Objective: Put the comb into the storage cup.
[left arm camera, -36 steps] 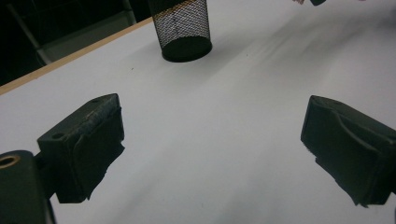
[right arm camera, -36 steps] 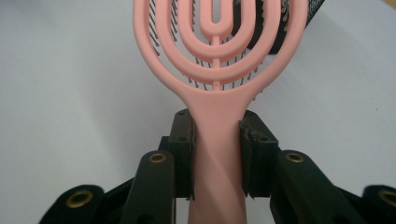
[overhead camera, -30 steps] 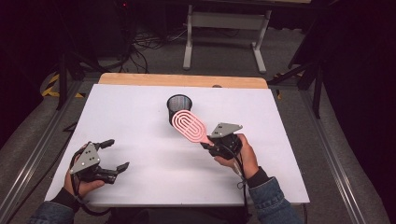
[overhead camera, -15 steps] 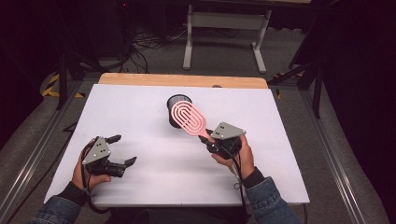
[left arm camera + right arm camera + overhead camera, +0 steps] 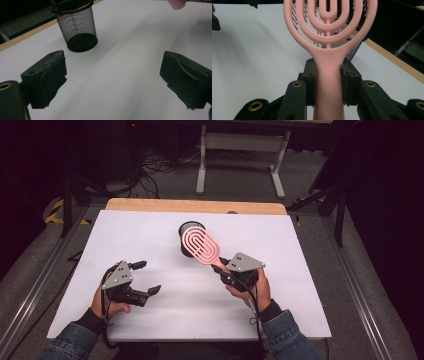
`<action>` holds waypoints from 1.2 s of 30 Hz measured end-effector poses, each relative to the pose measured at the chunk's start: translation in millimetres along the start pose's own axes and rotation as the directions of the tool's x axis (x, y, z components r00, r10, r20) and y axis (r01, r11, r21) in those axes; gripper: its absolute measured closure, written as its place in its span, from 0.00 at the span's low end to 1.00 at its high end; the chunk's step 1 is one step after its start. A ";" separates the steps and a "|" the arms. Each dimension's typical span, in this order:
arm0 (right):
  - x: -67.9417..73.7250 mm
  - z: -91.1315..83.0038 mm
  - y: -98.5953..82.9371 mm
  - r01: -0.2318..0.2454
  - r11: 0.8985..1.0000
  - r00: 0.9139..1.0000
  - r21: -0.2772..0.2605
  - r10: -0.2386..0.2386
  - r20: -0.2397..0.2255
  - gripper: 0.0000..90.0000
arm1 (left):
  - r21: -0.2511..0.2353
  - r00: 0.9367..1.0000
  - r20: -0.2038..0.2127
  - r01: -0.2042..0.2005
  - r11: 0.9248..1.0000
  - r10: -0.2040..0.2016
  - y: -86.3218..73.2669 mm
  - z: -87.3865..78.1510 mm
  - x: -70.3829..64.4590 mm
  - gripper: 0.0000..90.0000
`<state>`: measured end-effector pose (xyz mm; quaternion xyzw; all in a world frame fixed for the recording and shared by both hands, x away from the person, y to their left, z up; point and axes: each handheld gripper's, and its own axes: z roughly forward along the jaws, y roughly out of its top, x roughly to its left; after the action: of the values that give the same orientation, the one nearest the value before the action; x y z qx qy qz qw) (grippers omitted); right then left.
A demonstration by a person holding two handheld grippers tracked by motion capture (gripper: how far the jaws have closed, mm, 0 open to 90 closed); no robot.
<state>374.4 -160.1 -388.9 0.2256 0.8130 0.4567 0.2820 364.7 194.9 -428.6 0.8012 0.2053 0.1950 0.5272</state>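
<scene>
So the right claw (image 5: 223, 268) is clamped on the handle of a pink hairbrush (image 5: 200, 246), one of those open loop-style ones with concentric oval rings. In the right gripper view you can see both jaws pressed flat against the sides of the handle, with the brush head (image 5: 329, 22) sticking up and away from the claw. From the high view the brush is held up off the counter (image 5: 300, 285), angled toward the far left, and its head sits right in front of and partly over a black mesh cup (image 5: 192, 231). I can't tell whether it's actually touching the cup's rim.

The mesh cup stands upright around the middle of the counter, toward the far side. In the left gripper view it's at the upper left (image 5: 76, 27), empty as far as I can see, with the dark base showing through the mesh.

The left claw (image 5: 147, 278) is spread wide with nothing between its jaws, just bare white counter in the gap. It's at the near left of the counter, well apart from the cup and the brush, held by the person's left hand (image 5: 107, 302). The right hand (image 5: 252, 287) is at the near right, denim sleeve (image 5: 287, 335) showing at the bottom edge.

The counter is white, with a wooden strip (image 5: 195, 206) along the far edge.
</scene>
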 end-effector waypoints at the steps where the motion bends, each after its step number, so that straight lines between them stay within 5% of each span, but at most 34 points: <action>1: 0.6 0.0 0.4 0.003 1.000 1.000 -0.002 -0.003 0.002 0.78 | -0.004 1.000 0.010 0.001 1.000 -0.001 3.8 3.4 -1.6 0.09; 11: 9.9 4.4 1.4 0.003 0.999 1.000 -0.037 -0.003 -0.003 0.78 | -0.073 0.998 0.063 0.012 0.997 -0.007 27.8 23.2 -14.1 0.11; 17: 17.9 8.2 1.8 0.016 0.998 1.000 -0.055 -0.016 -0.013 0.78 | -0.132 0.993 0.113 0.051 0.990 -0.037 41.9 33.5 -18.6 0.12; 22: 24.0 11.8 -0.1 0.031 0.996 0.999 -0.086 -0.033 -0.026 0.78 | -0.138 0.990 0.136 0.049 0.989 -0.030 49.1 44.2 -23.4 0.13; 36: 35.2 19.4 -2.2 0.058 0.994 0.998 -0.095 -0.061 -0.032 0.78 | -0.172 0.979 0.163 0.146 0.974 -0.118 57.0 63.0 -24.0 0.19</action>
<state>361.0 -127.3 -407.9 0.1798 0.8017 0.4899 0.2915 384.9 113.3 -401.4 0.7466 0.1985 0.1158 0.6244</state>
